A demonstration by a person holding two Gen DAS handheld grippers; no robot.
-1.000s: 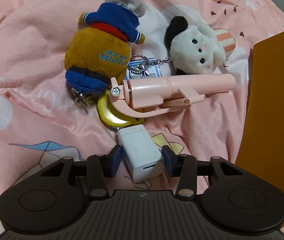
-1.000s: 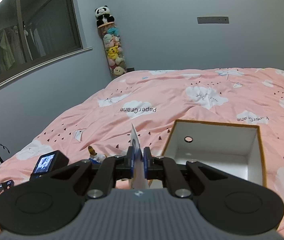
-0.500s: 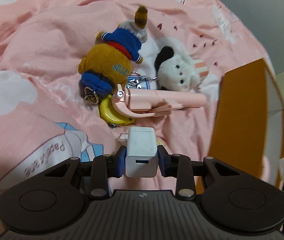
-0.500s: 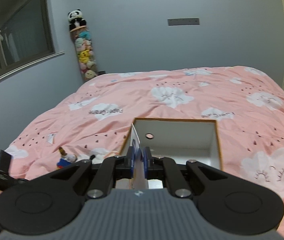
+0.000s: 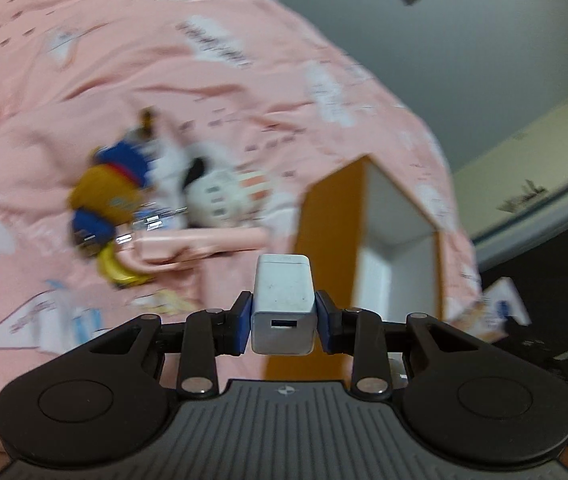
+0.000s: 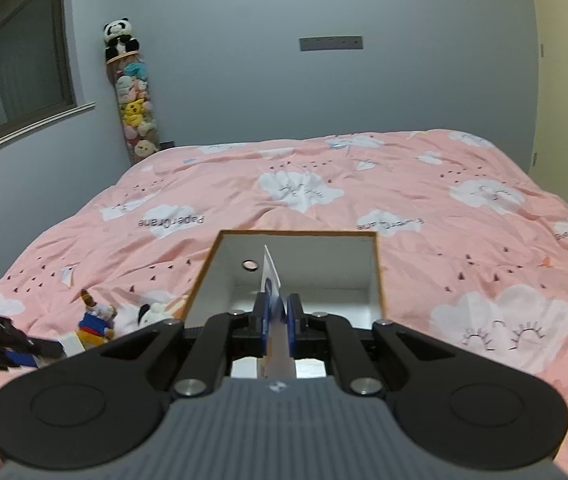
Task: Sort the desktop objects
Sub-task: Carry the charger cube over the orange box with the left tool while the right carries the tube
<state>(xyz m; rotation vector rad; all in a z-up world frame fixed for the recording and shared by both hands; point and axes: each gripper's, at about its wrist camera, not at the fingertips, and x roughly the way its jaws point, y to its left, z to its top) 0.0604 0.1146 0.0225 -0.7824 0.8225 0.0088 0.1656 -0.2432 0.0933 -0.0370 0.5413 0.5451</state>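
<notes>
Left gripper [image 5: 283, 316] clamped on white charger [image 5: 283, 304], blue pads pressing both sides, port facing back. Right gripper [image 6: 277, 320] pinched nearly together on thin card [image 6: 271, 280], upright, open box [image 6: 200, 280] just beyond.

The box [image 6: 378, 272] gapes open-topped, its white floor bare; the plush toys [image 5: 124, 196] and pink selfie stick [image 5: 200, 244] crowd the bedspread [image 6: 464, 240] just left.

A bed [image 6: 364, 216] under a pink cloud-print quilt carries everything. An open orange box [image 6: 200, 280] with white inside sits near its middle. At the box's nine o'clock lie a brown plush [image 5: 104, 196], a white plush [image 5: 220, 196] and a pink stick [image 5: 200, 242].
</notes>
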